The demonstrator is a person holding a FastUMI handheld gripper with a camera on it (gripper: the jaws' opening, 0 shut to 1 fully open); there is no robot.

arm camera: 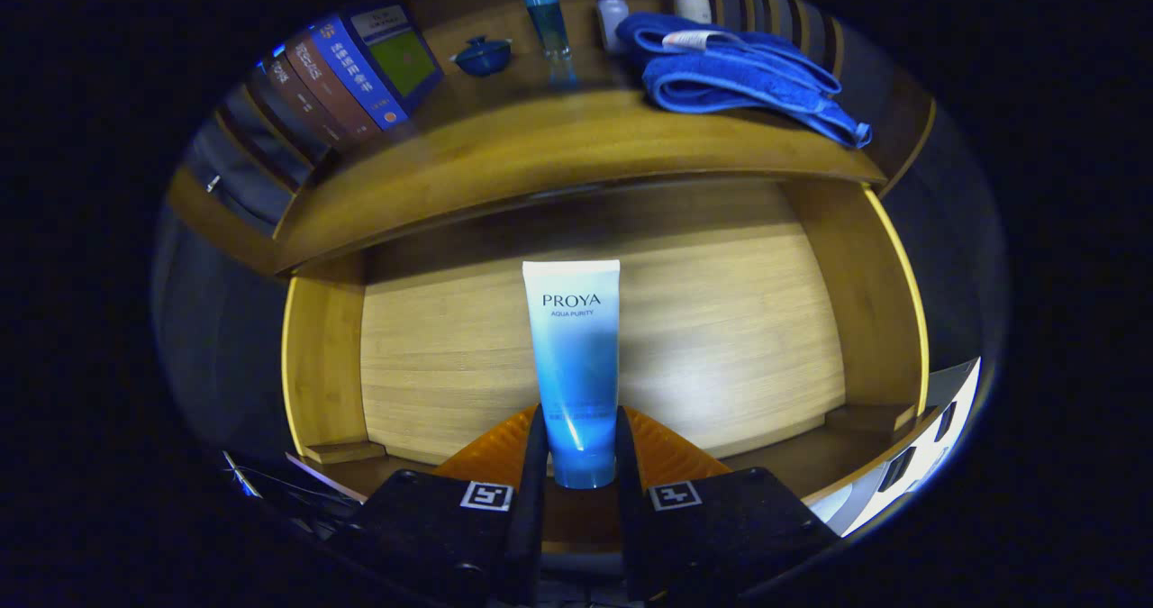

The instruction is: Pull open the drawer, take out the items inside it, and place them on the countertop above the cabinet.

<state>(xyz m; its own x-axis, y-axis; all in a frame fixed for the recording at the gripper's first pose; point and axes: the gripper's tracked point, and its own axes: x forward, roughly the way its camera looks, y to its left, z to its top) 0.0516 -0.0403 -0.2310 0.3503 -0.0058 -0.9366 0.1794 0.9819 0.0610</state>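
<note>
While claw [576, 464] grips tube [574, 356], open drawer [324, 365] walls sit well apart.

looks like a home bathroom/bedroom setup: wooden cabinet counter [540, 153] with books [347, 72], folded blue towel [739, 72], toiletry bottles [612, 13] at 12 o'clock.

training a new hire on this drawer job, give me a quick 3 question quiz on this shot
1. True or false: the tool is shut on the blue tube.
2. Which lies on the countertop? A) folded blue towel B) red mug C) scissors
3. Fill in: the tube sits over the open ____, cap end toward the camera.

Key: 1 true; both fingers press its lower sides. 2 A, the towel, beside some bottles and books. 3 drawer.
</note>
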